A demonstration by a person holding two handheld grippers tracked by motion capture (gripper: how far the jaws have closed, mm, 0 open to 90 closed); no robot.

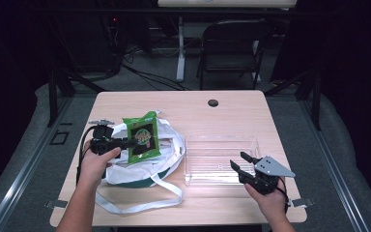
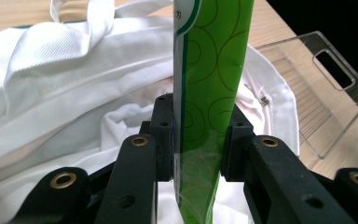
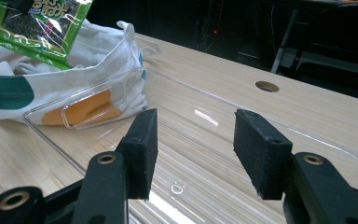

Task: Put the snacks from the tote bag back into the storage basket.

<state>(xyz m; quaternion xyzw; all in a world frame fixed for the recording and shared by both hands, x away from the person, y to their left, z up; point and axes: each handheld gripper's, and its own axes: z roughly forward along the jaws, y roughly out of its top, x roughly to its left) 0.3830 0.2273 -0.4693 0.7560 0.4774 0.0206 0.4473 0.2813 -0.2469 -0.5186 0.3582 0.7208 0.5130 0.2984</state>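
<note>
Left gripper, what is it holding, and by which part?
The left gripper is shut on the green snack packet, pinching its flat faces near one edge, above the white bag.

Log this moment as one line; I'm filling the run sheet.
left gripper: shut on green snack packet above white bag | right gripper: open over clear tray

Bright lit table (image 1: pixel 222 111), dark surroundings (tray (image 3: pixel 186 186) glare), soft focus

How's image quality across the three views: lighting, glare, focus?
High view: the table is lit, the surroundings almost black, and the clear tray shows glare. Left gripper view: the green packet is sharp, the white bag bright but textured. Right gripper view: highlight streaks on the tray floor, the jaws slightly soft, the background dark.
</note>
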